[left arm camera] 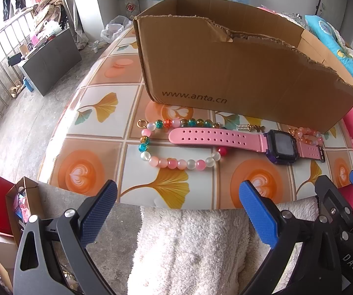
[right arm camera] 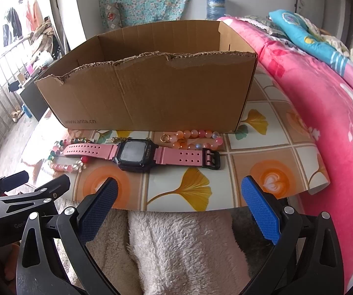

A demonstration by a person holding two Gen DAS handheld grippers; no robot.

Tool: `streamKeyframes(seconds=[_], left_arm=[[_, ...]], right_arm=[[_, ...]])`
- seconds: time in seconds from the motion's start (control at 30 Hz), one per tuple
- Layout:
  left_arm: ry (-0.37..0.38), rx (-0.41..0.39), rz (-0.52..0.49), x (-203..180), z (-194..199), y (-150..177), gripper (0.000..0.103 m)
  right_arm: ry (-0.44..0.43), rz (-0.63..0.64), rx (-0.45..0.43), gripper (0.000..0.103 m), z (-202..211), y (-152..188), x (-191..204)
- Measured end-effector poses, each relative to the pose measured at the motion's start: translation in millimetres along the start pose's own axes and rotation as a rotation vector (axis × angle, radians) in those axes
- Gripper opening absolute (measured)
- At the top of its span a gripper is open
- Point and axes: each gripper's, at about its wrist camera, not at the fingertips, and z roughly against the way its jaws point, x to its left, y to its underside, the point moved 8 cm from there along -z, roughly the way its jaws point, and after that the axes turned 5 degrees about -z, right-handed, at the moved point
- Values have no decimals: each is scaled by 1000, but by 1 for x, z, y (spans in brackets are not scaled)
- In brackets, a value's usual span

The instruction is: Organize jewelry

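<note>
A pink-strapped watch (left arm camera: 225,139) (right arm camera: 137,153) with a black square face lies flat on the table in front of an open cardboard box (left arm camera: 237,73) (right arm camera: 151,91). A multicoloured bead bracelet (left arm camera: 171,163) (right arm camera: 65,166) loops around its left strap end. A peach bead bracelet (left arm camera: 306,135) (right arm camera: 196,139) lies by the right strap, near the box. A small gold chain piece (left arm camera: 250,128) (right arm camera: 115,139) sits behind the watch. My left gripper (left arm camera: 177,198) and right gripper (right arm camera: 178,194) both hover open at the table's near edge, holding nothing.
The small table (left arm camera: 97,152) (right arm camera: 274,162) has a tiled leaf-pattern cover. A pink quilted bed (right arm camera: 323,103) presses against its right side. A white fleecy fabric (left arm camera: 196,245) (right arm camera: 188,250) lies below the near edge. Paper bags (left arm camera: 9,204) stand on the floor at left.
</note>
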Motion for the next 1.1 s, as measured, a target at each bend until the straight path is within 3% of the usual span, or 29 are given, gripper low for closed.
streamKeyframes(seconds=[1.1], left_arm=[[-31,-14,-25,11,3,-1,97]], right_arm=[[21,-24,-33,96,5,-12,-8]])
